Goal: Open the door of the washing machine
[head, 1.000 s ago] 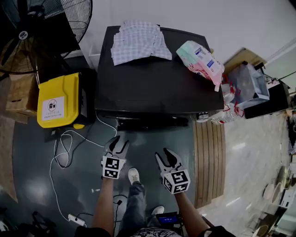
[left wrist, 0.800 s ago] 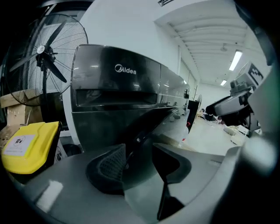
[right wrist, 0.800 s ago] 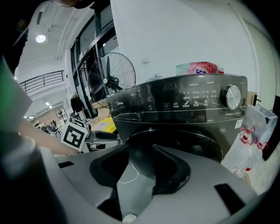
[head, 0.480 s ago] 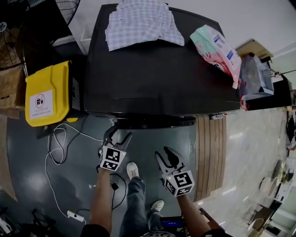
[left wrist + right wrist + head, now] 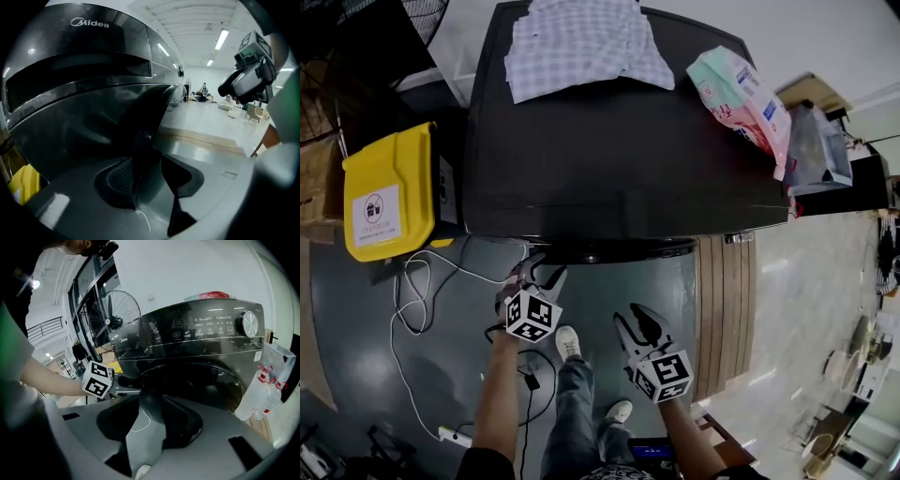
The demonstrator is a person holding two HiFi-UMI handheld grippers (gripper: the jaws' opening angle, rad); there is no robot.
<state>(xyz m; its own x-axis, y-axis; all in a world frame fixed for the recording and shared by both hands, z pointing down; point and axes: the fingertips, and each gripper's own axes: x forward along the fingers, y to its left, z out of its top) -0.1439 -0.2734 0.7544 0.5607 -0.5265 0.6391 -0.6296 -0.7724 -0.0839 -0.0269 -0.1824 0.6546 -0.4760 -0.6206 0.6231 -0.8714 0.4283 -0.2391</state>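
The black washing machine [image 5: 619, 141] fills the upper half of the head view; its round door [image 5: 201, 380] is closed in the right gripper view. My left gripper [image 5: 539, 272] reaches the door's left rim [image 5: 140, 140]. Its jaws are closing with that rim between them, and I cannot make out the pads pressing on it. The left gripper's marker cube [image 5: 97, 379] also shows in the right gripper view, its fingers at the door's edge. My right gripper [image 5: 631, 317] hangs open a little back from the door, with nothing between its jaws.
A checked cloth [image 5: 586, 42] and a detergent bag [image 5: 741, 94] lie on the machine's top. A yellow bin [image 5: 384, 192] stands to its left, a white cable [image 5: 412, 309] lies on the floor, and a wooden platform [image 5: 722, 309] is on the right. A plastic bag of bottles [image 5: 269, 380] hangs beside the door.
My left gripper moved forward and down to the door's left rim, rolled, opened wide and then narrowed. The right gripper sank slightly and stayed open.
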